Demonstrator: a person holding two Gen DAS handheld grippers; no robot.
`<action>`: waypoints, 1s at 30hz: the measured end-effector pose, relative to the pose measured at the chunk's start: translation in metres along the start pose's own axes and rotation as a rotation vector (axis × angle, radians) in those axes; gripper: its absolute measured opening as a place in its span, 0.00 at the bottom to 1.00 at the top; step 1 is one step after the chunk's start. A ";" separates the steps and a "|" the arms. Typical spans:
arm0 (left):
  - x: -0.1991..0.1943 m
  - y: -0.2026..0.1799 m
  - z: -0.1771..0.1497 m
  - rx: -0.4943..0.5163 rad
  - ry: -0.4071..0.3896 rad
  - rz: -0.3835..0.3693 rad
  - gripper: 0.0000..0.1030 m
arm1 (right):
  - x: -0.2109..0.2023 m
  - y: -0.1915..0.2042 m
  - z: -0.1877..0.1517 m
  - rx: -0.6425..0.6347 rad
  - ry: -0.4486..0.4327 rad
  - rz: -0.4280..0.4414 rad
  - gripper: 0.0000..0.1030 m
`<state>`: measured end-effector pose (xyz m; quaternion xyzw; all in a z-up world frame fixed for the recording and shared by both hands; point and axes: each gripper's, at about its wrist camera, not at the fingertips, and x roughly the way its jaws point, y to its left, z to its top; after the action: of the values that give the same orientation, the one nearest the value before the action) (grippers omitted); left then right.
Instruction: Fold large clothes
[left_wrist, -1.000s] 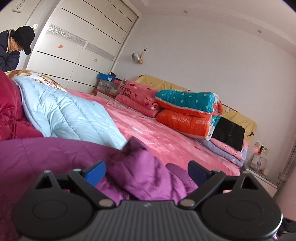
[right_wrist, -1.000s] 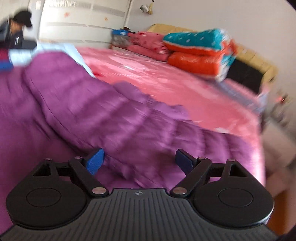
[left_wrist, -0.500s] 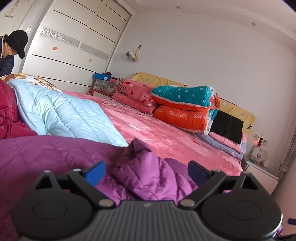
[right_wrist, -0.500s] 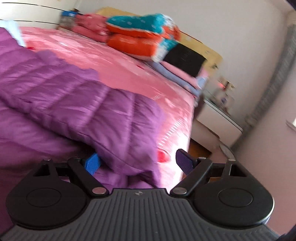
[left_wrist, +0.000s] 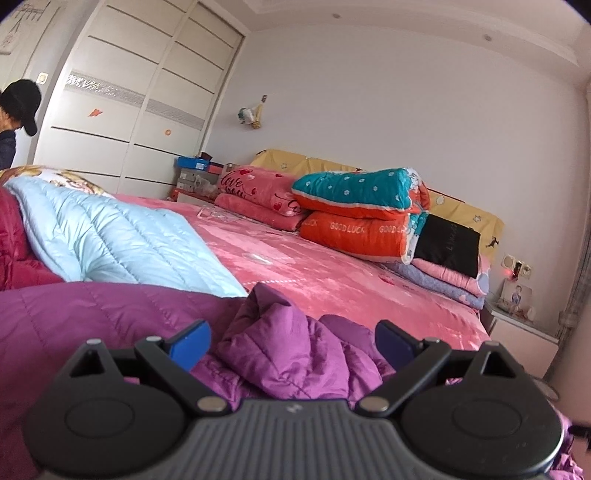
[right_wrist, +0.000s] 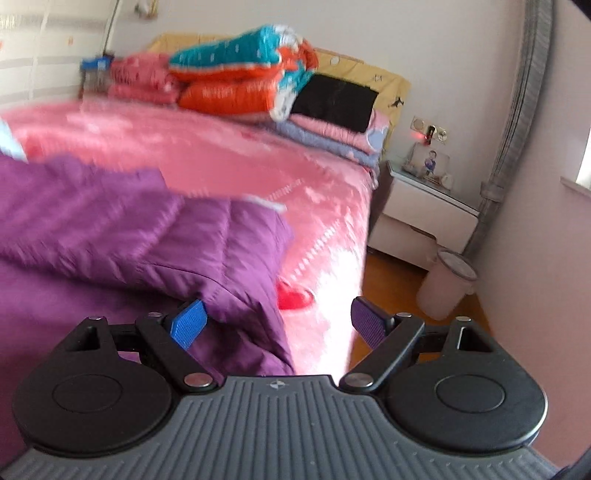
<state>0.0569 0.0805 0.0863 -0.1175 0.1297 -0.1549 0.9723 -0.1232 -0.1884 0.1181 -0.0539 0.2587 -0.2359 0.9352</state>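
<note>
The left gripper stands wide, its two blue pads spread on both sides of a crumpled bunch of the purple quilted jacket, and I cannot tell if a pad touches the cloth. The right gripper is wide too; its left pad sits just beside the jacket's stitched edge, the other pad is over the bare pink bedspread, and it holds nothing. The jacket is big and puffy, with sewn lines across it, and it lies spread on the near part of the bed, one flap doubled over the body, its right border close to the edge of the bed. The right view is blurred. Behind the jacket lies a light blue quilted coat, touching it, and a dark red garment at the far left. The middle of the bed is open. Folded quilts are stacked at the headboard. Past the bed's right edge stand a white nightstand and a bin on the floor.
</note>
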 end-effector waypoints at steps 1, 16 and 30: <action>0.000 -0.002 -0.001 0.015 -0.001 -0.003 0.93 | -0.004 0.001 0.002 0.027 -0.021 0.034 1.00; 0.018 -0.028 -0.013 0.236 0.028 -0.106 0.96 | 0.075 0.027 0.003 0.155 0.089 0.191 1.00; 0.057 0.003 -0.029 0.089 0.256 0.065 0.96 | 0.094 0.029 -0.022 0.102 0.116 0.159 1.00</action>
<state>0.1019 0.0590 0.0463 -0.0490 0.2495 -0.1425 0.9566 -0.0517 -0.2068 0.0494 0.0283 0.3034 -0.1763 0.9360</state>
